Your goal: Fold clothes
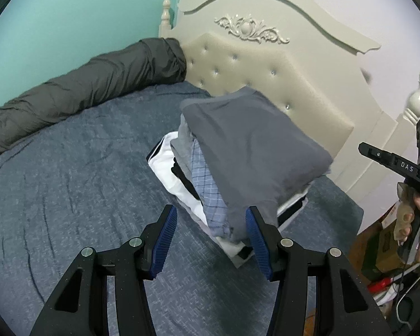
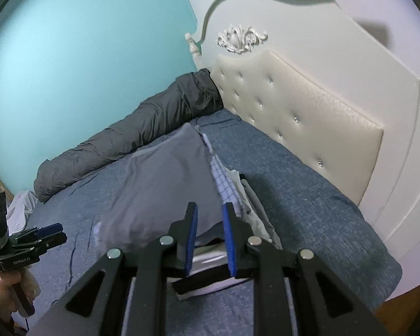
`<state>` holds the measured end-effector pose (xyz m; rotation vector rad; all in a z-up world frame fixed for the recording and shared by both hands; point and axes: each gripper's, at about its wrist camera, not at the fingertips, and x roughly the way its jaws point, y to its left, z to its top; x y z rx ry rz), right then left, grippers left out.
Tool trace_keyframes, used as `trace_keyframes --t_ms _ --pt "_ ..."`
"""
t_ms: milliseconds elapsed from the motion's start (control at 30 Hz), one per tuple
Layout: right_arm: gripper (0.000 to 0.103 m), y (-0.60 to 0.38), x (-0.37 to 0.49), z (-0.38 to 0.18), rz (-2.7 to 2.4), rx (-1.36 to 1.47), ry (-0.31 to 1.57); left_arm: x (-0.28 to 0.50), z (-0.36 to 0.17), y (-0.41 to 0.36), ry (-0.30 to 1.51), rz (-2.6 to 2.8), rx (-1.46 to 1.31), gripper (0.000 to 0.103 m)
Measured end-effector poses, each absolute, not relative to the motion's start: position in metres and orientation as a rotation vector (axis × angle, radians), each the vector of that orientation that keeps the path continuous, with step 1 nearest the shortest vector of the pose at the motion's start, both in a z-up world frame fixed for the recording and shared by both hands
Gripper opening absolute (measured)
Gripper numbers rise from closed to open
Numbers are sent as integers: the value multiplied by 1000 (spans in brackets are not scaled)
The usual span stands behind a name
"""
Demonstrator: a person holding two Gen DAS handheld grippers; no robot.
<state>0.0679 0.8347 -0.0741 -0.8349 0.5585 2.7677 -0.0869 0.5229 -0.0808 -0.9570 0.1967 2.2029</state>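
A stack of folded clothes stands on the blue bed point(image 1: 56, 182). A folded grey garment point(image 1: 252, 145) lies on top, over a blue checked one point(image 1: 207, 190) and a white one with black trim point(image 1: 165, 165). My left gripper point(image 1: 211, 240) is open and empty, just in front of the stack's near edge. My right gripper point(image 2: 210, 238) is open and empty, close over the stack's near end, with the grey garment point(image 2: 159, 184) ahead of its fingers. The checked garment point(image 2: 226, 179) shows beside it. The right gripper also shows at the right edge of the left wrist view point(image 1: 389, 159).
A dark grey rolled duvet point(image 1: 78, 86) lies along the teal wall. A cream tufted headboard point(image 1: 266, 70) stands behind the stack. Boxes and cables point(image 1: 386, 254) sit on the floor past the bed's right edge. White cloth point(image 2: 19, 207) lies at the bed's far left.
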Motion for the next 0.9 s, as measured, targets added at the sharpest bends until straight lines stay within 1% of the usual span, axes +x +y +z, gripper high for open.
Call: trace_keyframes --t_ms 133,233,333,500,733,767,800,867,900 --pt "18 817 87 -63 2766 -817 531 -68 -67 514 196 2204 -929 55" --pt "18 805 100 -58 2762 -813 518 -55 -59 506 182 2212 -906 59" --pt "19 795 112 -52 2760 -800 511 -44 -50 498 171 2214 -886 59" --pt "27 777 130 -43 2755 -783 496 -25 -37 485 160 2220 -852 61" --pt "31 752 155 -32 2739 -762 471 -1 -25 476 167 2221 -809 62" --pt "33 749 158 -31 2738 -758 471 3 -23 475 168 2221 -803 63" --pt "35 746 161 -29 2737 -753 467 6 -22 474 168 2221 -795 64" --pt "36 738 167 -25 2738 -747 462 13 -18 471 174 2221 -780 67" --pt "41 734 170 -24 2738 -744 459 17 -16 469 177 2218 -772 69"
